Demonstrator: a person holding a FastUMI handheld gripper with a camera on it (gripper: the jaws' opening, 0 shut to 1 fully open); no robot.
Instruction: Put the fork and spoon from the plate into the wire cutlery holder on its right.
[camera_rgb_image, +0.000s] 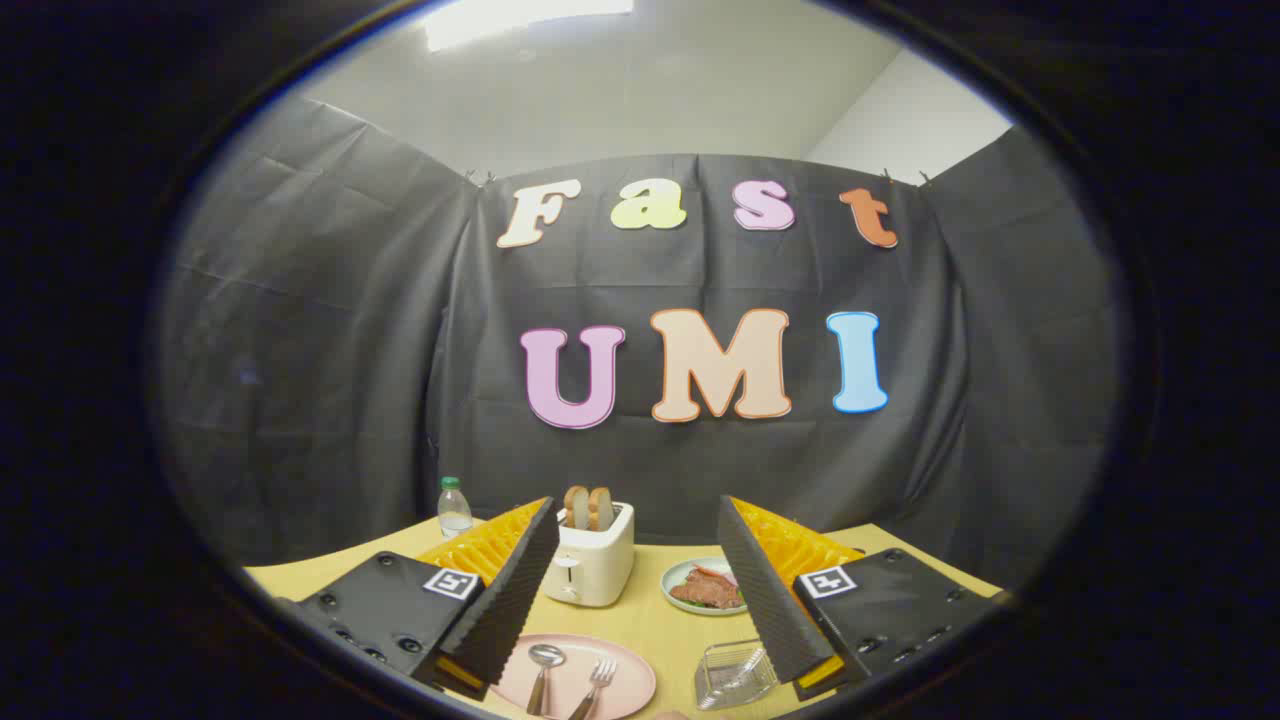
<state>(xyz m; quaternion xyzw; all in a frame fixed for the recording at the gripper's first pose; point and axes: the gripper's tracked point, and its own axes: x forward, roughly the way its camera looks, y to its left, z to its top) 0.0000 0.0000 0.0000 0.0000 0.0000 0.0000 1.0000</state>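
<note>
So the claw (640, 590) is hanging above the table (640, 620) with its two fingers spread wide apart, gripping nothing at all, totally released. Each finger has a little square marker tag on its body.

Closest in, right down between the fingers, there's a pink plate (625, 690) sitting on the yellow table. The spoon (543, 672) lies on the plate's left half, bowl end pointing away, and the fork (597, 680) is just beside it on the right, tines pointing away too. They're near each other, but I can't tell if they touch. Neither one is touched by the fingers.

Just to the right of the plate, tucked near the inner edge of the right finger, is the wire cutlery holder (735, 672). It looks see-through and squarish, and nothing is in it as far as I can tell.

A bit further on, past the plate, a white toaster (590, 560) stands between the fingers with two slices of toast (588, 508) poking up out of the slots. To its right is a small pale plate (706, 588) with what looks like reddish meat on it.

Further back, beyond the left finger, there's a clear water bottle (454, 508) with a green cap standing upright near the table's far edge. Behind everything is the black cloth wall, and above it a pale ceiling with a bright light.
</note>
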